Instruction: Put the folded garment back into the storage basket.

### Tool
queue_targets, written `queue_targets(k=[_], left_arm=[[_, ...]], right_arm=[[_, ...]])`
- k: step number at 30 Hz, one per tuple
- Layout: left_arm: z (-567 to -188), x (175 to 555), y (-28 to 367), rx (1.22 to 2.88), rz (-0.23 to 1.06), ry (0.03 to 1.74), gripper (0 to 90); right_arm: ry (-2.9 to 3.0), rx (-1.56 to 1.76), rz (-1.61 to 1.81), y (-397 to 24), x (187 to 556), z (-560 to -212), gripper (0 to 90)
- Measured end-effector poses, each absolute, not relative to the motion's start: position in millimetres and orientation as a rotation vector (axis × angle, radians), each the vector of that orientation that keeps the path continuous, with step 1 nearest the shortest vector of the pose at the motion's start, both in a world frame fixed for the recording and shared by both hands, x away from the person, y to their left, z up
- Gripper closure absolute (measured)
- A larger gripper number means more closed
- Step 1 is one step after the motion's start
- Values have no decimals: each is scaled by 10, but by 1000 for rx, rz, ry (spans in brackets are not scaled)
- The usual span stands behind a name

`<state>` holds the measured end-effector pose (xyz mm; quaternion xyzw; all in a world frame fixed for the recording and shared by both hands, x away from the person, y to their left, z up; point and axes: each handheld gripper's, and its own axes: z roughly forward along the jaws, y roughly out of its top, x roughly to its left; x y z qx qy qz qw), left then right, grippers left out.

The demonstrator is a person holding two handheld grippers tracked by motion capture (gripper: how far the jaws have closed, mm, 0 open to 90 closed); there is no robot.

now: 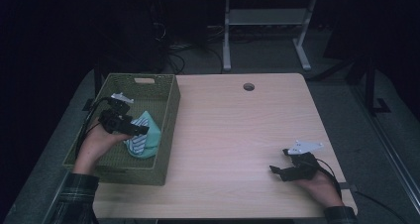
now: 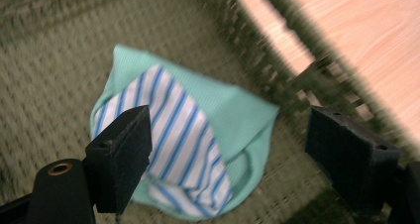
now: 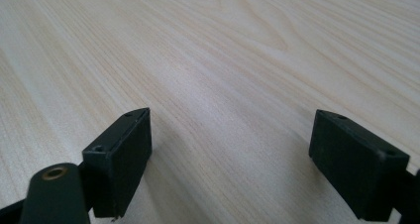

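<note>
Cloth in basket, both claws spread

Mint-green cloth with a blue-and-white striped fold (image 1: 144, 139) lying crumpled on the floor of the olive-green woven rectangular basket (image 1: 171, 115), toward its right wall. Basket standing at the left edge of the pale wooden worktop (image 1: 237, 135), with a cut-out handle in its far wall. Left claw (image 1: 139, 130) hovering over the basket interior, above the cloth, jaws spread wide. Seen along the left gripper view, same cloth (image 2: 198, 125) lying below and between the two black pads (image 2: 124, 149), clear of both; nothing pinched. Picture blurred there, basket weave (image 2: 49, 85) smeared. Right claw (image 1: 275, 171) low over the bare worktop near its front right corner, well apart from the basket, jaws likewise spread and holding nothing. Along the right gripper view, plain wood grain (image 3: 223, 60) between the two pads. Round hole (image 1: 248, 86) in the worktop near the far edge. Plaid sleeve (image 1: 74, 199) at the left forearm.
</note>
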<state>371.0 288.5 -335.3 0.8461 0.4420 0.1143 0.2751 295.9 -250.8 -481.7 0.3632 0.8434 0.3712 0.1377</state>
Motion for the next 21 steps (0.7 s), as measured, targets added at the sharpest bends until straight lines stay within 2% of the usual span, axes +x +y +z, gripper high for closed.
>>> queue_targets(k=[21], left_arm=[[-3124, 3608, 2110, 2223, 299, 984, 181]], right_arm=[[2439, 1051, 1075, -2508, 2959, -4817, 165]])
